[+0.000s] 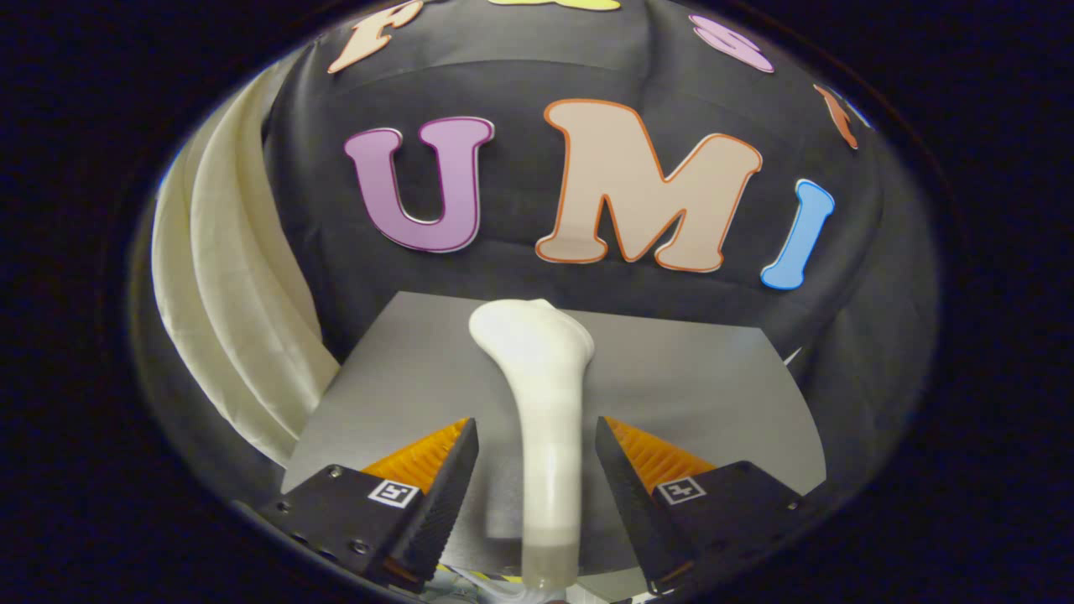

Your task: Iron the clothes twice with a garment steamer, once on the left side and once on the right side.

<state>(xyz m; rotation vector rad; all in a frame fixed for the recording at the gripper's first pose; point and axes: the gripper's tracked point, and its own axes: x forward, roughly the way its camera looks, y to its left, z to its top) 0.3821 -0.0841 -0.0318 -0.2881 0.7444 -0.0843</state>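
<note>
Standing upright at lower centre between the spread, released fingers of the gripper (pixel 537 436), the garment steamer (pixel 541 419) wants a square, centred squeeze on its handle before carrying toward the cream cloth (pixel 226 310) at left.

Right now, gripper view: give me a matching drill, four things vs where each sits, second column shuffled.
Things:
1. garment steamer
2. cream cloth
3. grey table
4. gripper

Places:
A. hanging off to the side of the table, against the booth wall
B. open, one finger on each side of the steamer handle, gaps on both sides
C. standing between the fingers, head beyond them
D. under the steamer, running up to the booth wall

Pairs: 1-C, 2-A, 3-D, 4-B
</note>
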